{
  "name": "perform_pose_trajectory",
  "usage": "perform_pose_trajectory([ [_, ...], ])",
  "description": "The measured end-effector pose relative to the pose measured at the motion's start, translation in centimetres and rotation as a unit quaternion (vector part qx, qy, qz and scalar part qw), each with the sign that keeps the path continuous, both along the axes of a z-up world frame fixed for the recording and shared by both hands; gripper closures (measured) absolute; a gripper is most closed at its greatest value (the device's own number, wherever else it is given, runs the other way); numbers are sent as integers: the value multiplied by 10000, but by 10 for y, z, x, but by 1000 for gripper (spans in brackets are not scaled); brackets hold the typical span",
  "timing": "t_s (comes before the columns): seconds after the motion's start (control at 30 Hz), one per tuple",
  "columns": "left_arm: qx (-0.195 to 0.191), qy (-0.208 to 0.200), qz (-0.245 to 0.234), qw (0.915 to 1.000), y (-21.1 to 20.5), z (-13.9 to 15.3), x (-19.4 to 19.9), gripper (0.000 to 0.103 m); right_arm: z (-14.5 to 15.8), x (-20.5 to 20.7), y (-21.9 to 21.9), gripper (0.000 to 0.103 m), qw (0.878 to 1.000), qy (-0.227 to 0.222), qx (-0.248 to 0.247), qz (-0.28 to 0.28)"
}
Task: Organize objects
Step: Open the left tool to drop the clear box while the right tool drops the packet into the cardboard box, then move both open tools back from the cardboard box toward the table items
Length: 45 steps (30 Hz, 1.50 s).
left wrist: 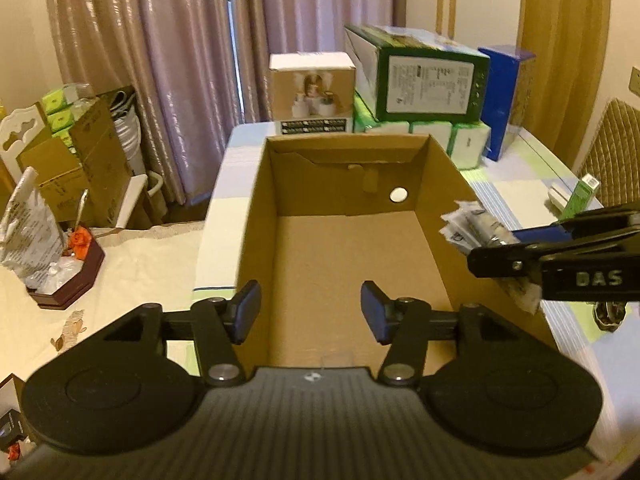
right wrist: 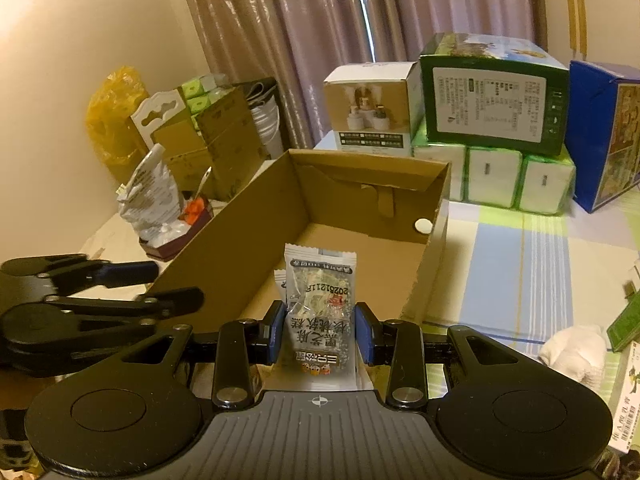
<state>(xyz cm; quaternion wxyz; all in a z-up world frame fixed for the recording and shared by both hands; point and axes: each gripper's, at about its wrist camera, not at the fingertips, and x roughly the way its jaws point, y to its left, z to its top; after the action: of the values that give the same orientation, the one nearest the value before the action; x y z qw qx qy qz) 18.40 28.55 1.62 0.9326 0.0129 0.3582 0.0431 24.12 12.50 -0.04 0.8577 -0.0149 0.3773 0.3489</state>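
An open brown cardboard box lies on the table, its floor bare. My left gripper hovers open over the box's near end, nothing between its fingers. My right gripper is shut on a stack of small snack packets printed with Chinese text, held above the box's near right corner. In the left wrist view the right gripper comes in from the right over the box's right wall with the packets sticking out. The left gripper shows at the left of the right wrist view.
Behind the box stand a white-and-tan carton, a green carton on tissue packs, and a blue carton. A small maroon box with clutter sits left on the cream cloth. A white cloth and a green box lie right.
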Motion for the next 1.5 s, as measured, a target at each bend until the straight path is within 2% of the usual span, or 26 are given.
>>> perform_pose_trajectory([
  [0.07, -18, -60, 35, 10000, 2, 5, -8, 50, 0, 1, 3, 68, 9999, -24, 82, 60],
  [0.13, -57, -109, 88, 9999, 4, 11, -16, 47, 3, 2, 2, 60, 9996, -50, 269, 90],
  [0.2, -76, -147, 130, 9998, 5, 16, -24, 45, 11, -1, -3, 46, 9991, -139, 399, 36],
  [0.3, -138, -194, 211, 9995, 4, 23, -36, 43, 24, -8, -17, 43, 9984, -241, 508, -106],
  [0.37, -111, -229, 258, 9993, -1, 27, -45, 38, 33, -15, -30, 41, 9978, -280, 578, -187],
  [0.4, -99, -248, 278, 9993, -4, 29, -50, 34, 37, -20, -37, 38, 9975, -315, 589, -231],
  [0.5, -162, -308, 298, 9989, -17, 37, -64, 33, 46, -37, -62, 28, 9965, -410, 599, -409],
  [0.73, -342, -476, 274, 9979, -60, 55, -101, 20, 50, -88, -125, 17, 9952, -544, 384, -715],
  [0.8, -383, -521, 247, 9976, -74, 59, -111, 16, 49, -102, -145, 11, 9948, -521, 315, -812],
  [1.0, -558, -604, 173, 9965, -117, 62, -136, 9, 42, -129, -201, 6, 9925, -332, 200, -1159],
  [1.13, -719, -537, 80, 9959, -141, 57, -142, 6, 42, -145, -228, 5, 9906, -398, 81, -1308],
  [1.5, -741, -444, -300, 9958, -191, 47, -146, 2, 31, -162, -288, 2, 9832, -285, 48, -1800],
])
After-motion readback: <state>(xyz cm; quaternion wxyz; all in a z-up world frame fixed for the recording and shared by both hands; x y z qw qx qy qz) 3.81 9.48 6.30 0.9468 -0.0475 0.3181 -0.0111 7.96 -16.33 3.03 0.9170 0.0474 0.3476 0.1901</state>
